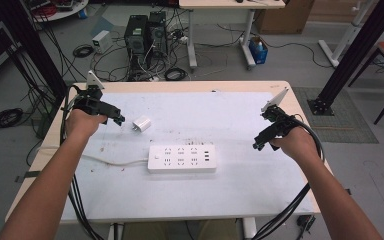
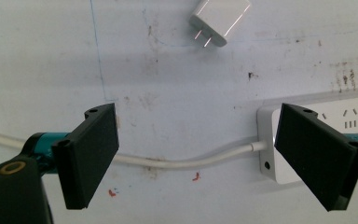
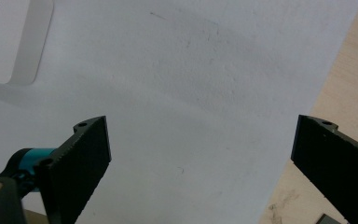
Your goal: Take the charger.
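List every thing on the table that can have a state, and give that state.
Charger: unplugged, lying on its side on the sheet, prongs bare.
Power strip: flat on the sheet, every socket empty, cord attached and trailing left.
Left gripper: open, holding nothing, beside the charger.
Right gripper: open, holding nothing, above the sheet's right edge.

high view: overhead, facing forward-down | gripper views: close, facing down | shared: power strip (image 1: 181, 159)

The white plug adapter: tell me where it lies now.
In the high view the white plug adapter lies on the white sheet, just beyond the power strip and right of the open left gripper, untouched.
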Demonstrator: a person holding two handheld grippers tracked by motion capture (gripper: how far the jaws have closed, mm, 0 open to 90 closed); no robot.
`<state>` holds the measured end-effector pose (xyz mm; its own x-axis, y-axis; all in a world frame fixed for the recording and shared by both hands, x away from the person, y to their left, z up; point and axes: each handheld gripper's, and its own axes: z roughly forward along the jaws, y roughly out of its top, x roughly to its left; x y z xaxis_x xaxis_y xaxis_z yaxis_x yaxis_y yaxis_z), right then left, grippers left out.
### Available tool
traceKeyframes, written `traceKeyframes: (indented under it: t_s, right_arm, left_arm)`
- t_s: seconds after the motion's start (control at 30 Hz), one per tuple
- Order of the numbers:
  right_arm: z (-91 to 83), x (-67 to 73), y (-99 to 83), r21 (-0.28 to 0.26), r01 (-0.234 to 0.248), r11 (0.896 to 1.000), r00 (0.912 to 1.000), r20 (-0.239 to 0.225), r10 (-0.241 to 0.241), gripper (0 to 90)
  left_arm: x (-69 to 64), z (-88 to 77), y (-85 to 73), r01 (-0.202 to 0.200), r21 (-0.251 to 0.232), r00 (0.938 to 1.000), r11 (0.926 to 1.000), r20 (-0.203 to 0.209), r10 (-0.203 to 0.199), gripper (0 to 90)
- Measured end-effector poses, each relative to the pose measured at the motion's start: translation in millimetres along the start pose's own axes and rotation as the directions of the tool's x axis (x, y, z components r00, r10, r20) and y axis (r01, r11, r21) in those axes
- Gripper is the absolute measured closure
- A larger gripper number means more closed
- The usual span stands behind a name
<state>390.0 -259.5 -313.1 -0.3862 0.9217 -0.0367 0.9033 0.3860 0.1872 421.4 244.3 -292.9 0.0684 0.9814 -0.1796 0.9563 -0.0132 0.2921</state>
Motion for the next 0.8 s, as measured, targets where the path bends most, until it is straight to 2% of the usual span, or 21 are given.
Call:
traceKeyframes:
  t_s: [0.1,0.3,0.37,0.4,0.6,0.67,0.73,0.8]
  right_arm:
    - [-0.1,0.8,0.4,0.0,0.007,1.0,1.0,0.0,-0.007,4.0]
    - [-1.0,3.8,0.7,-0.009,0.019,1.0,0.9998,0.007,-0.019,4.0]
    - [-0.7,4.5,0.7,-0.007,0.026,1.0,0.9996,0.009,-0.026,4.0]
    - [-0.5,5.0,0.8,-0.005,0.028,1.0,0.9995,0.011,-0.028,4.0]
    - [-2.5,7.3,2.6,-0.017,0.028,0.999,0.9996,0.009,-0.028,4.0]
    - [-2.4,7.8,2.8,-0.018,0.033,0.999,0.9994,0.006,-0.033,4.0]
    - [-1.7,8.2,3.3,-0.017,0.04,0.999,0.9992,0.009,-0.04,4.0]
    - [-1.7,8.5,4.0,-0.01,0.045,0.999,0.9989,0.012,-0.045,4.0]
  left_arm:
    - [0.7,-0.2,0.4,-0.006,-0.001,1.0,1.0,0.006,0.006,13.7]
    - [1.1,-2.3,1.8,-0.03,-0.046,0.999,0.9985,0.033,0.032,13.7]
    - [1.0,-2.5,2.8,-0.046,-0.049,0.9982,0.9978,0.037,0.047,13.7]
    - [0.5,-3.1,5.7,-0.081,-0.056,0.996,0.9951,0.034,0.083,13.7]
    - [-2.3,-4.4,15.9,-0.131,-0.057,0.9902,0.9897,0.04,0.134,13.7]
    - [-4.0,-6.6,20.9,-0.159,-0.066,0.9855,0.9851,0.05,0.162,13.7]
    - [-6.2,-7.5,25.6,-0.195,-0.08,0.9783,0.9775,0.054,0.2,13.7]
    - [-8.6,-5.5,29.3,-0.254,-0.081,0.964,0.9638,0.06,0.259,13.7]
